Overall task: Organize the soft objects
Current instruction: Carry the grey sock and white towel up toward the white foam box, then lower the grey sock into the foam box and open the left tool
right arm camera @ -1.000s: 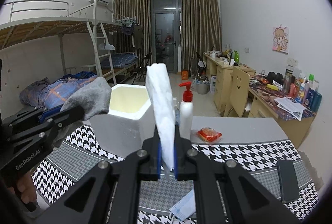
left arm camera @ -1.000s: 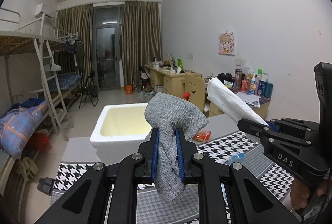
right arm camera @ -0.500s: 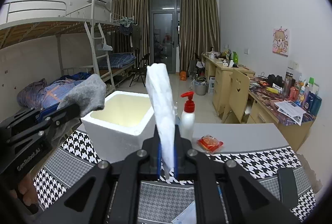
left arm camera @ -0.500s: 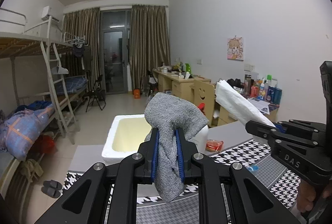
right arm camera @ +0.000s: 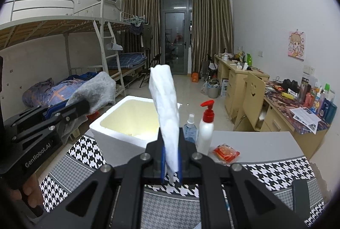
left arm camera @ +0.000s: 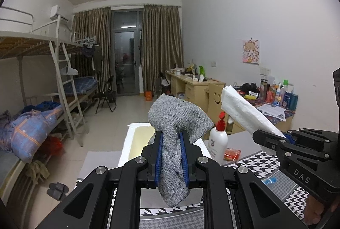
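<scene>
While both are raised above the counter, a grey cloth is pinched by the left hand-held gripper and a white tissue by the right hand-held gripper; beyond, a white foam box is seen.

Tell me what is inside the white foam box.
The foam box shows only bare yellowish inner walls; nothing lies in the visible part. The white tissue and the near wall hide its floor and right side.
</scene>
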Available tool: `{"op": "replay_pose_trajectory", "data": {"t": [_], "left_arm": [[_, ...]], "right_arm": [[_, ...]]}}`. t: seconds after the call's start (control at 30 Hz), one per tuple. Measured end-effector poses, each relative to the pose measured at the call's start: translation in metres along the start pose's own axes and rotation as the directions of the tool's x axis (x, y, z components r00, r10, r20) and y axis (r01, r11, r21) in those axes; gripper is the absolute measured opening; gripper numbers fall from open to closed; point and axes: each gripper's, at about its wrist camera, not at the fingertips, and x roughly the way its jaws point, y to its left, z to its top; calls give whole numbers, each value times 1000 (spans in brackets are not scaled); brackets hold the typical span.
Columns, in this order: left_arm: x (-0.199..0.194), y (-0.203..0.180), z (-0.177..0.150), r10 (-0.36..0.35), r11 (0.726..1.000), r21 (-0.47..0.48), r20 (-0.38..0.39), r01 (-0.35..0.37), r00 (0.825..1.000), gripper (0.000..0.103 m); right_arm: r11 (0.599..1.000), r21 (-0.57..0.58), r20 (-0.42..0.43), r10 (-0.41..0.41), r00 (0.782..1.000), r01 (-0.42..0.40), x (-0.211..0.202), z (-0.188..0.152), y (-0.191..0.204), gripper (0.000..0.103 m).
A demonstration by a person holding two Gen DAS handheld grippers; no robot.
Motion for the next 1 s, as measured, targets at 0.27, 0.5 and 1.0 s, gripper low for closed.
{"op": "replay_pose_trajectory", "data": {"t": [0.27,0.5,1.0], "left_arm": [[9,4,5,15,1000,-7,-5,-15,1000,17],[23,10,8,13,1000,-21,-31,-14,999,17],[43,19,8,21,999,-24,-59,-22,998,17]], "right_arm": [[1000,-5,-14,8,1000,-8,14,11,1,12],[1000,-11,-31,16,999,-17,26,17,6,12],[1000,-17,-67,18,998,-20,52,25,13,12]]}}
